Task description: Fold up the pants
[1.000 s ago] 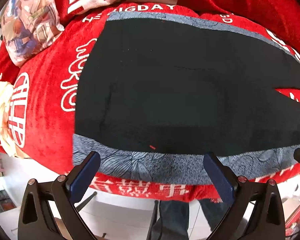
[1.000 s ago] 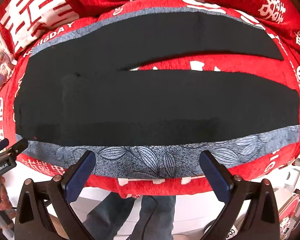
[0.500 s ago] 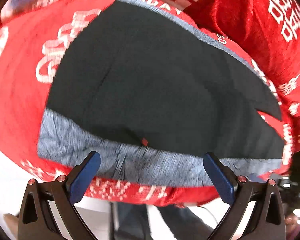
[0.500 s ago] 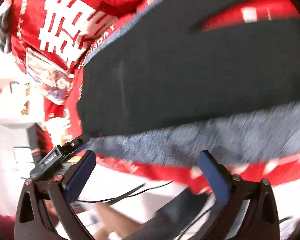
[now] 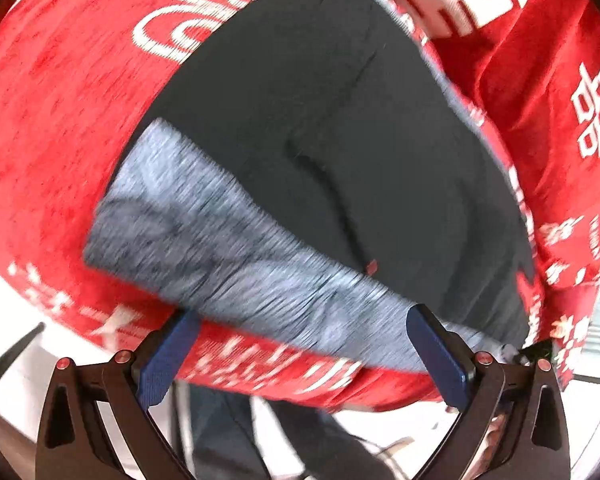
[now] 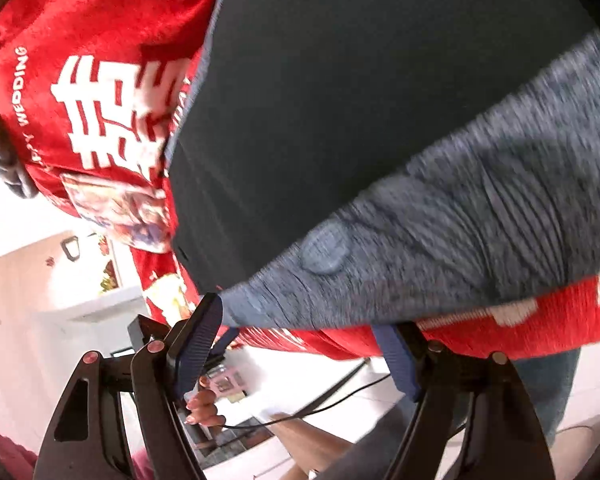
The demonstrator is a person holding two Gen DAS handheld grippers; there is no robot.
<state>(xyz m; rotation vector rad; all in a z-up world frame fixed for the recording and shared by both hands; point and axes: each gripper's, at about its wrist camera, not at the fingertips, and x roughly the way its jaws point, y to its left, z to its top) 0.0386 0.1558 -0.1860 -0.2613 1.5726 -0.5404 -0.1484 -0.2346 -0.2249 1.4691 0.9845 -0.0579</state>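
The pants (image 5: 360,152) are black with a grey leaf-patterned stripe (image 5: 236,256) down each side. They lie flat on a red blanket (image 5: 60,100). My left gripper (image 5: 300,356) is open, hovering just off the near grey edge, touching nothing. In the right wrist view the pants (image 6: 360,100) fill the upper frame and the grey stripe (image 6: 460,220) runs close over my right gripper (image 6: 300,344), which is open with its fingers at the bed's near edge by the waistband corner. The legs' far ends are out of view.
The red blanket with white lettering (image 6: 112,100) covers the bed and a raised back. A patterned pillow (image 6: 120,212) lies beyond the waistband. The person's jeans-clad legs (image 5: 260,440), a cable (image 6: 320,404) and white floor lie below the bed edge.
Both cameras have swung and tilted, moving closer to the near grey edge. The right gripper has moved left toward the waistband end. The pants have not moved; both grippers stay open.
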